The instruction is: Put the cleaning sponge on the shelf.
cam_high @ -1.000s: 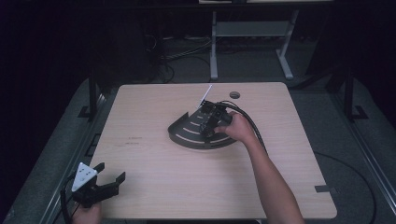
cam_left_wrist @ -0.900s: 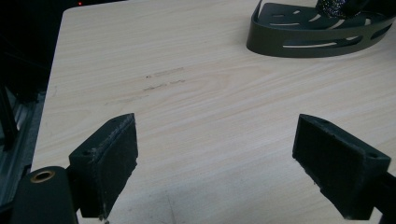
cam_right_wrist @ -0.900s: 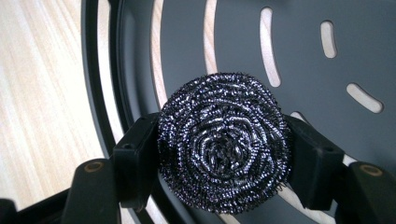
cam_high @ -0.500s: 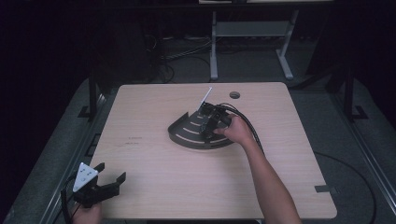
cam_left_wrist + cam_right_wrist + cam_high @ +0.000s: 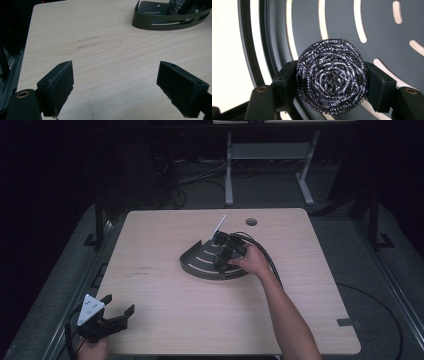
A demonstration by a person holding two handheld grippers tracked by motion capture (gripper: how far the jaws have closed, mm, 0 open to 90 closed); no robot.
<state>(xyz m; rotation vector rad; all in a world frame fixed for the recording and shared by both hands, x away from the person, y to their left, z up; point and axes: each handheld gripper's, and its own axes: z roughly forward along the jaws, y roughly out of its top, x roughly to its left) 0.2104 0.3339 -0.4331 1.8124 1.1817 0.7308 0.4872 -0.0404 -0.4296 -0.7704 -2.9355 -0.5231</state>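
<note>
Almost nothing has changed over the last second. The right gripper (image 5: 223,256) stays over the dark slotted tray (image 5: 200,265), which sits a little back of the table's (image 5: 165,235) middle, toward the far edge. At most it has nudged slightly across the tray; the shift is too small to call a direction.

Right gripper: jaws clamped on a steel-wool scourer (image 5: 331,78), one pad on each side, scourer squeezed between them. In the right gripper view the scourer faces the tray floor with its curved slots; whether it is pressed against the metal or just off it, I cannot tell.

Left gripper (image 5: 116,314): parked at the near left corner of the table, jaws wide apart, nothing between them. It is well apart from the tray and has not moved. Its own view looks across bare wood to the tray's (image 5: 165,22) curved wall.

A thin white stick (image 5: 219,226) leans up from the tray's far side, unchanged.

My read: this is mid-scrub, small strokes with the scourer on the tray floor. The tray is unrestrained, so harder strokes could slide it.
</note>
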